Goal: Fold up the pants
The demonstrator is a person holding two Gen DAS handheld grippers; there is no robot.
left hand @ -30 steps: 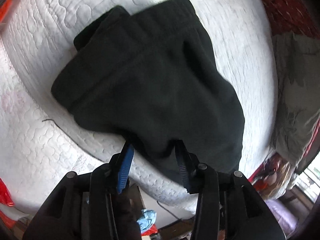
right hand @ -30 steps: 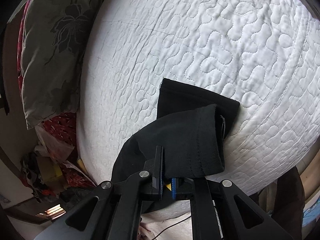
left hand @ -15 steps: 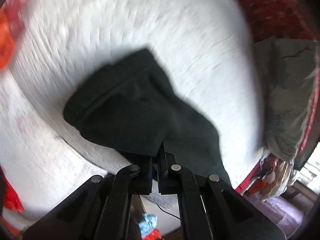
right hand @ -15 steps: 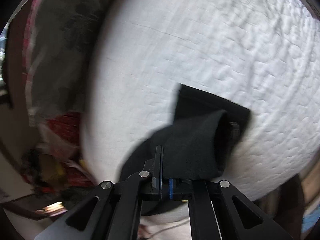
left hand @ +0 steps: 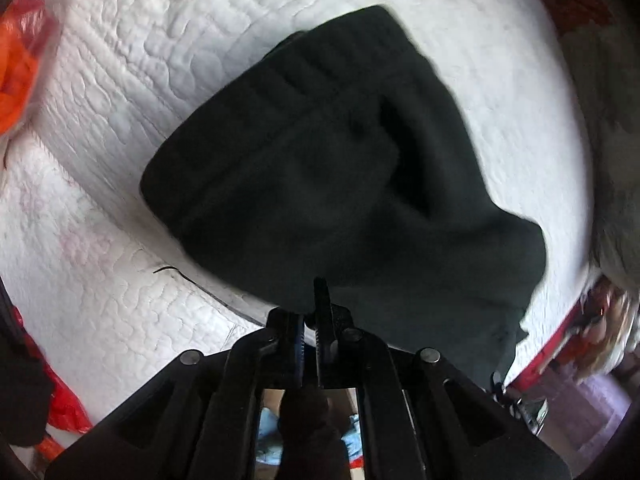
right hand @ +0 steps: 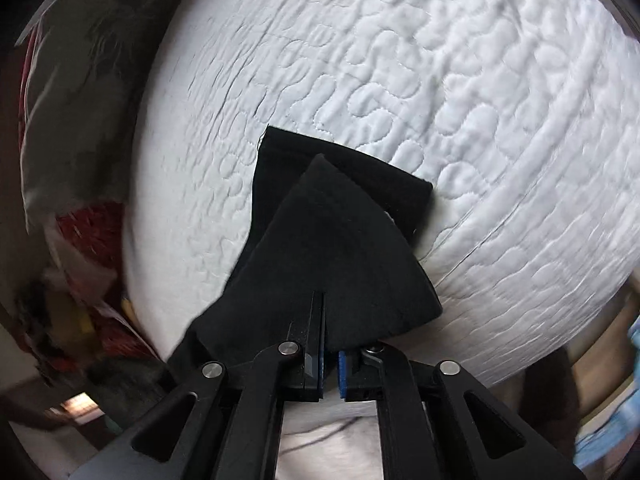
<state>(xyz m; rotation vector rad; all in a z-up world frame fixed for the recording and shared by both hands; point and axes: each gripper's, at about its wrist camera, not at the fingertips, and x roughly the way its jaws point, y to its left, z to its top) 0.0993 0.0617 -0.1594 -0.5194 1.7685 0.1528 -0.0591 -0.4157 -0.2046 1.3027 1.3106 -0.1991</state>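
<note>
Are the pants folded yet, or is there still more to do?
Not yet. The black pants lie bunched on the white quilted mattress, with one leg end already doubled over the other. The left gripper and right gripper are each pinching an edge. Laying the cloth flat and neat is left.

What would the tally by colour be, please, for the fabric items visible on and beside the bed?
Black: 1, the pants
White: 1, the quilted mattress cover
Grey floral: 1, the pillow
Total: 3
</note>
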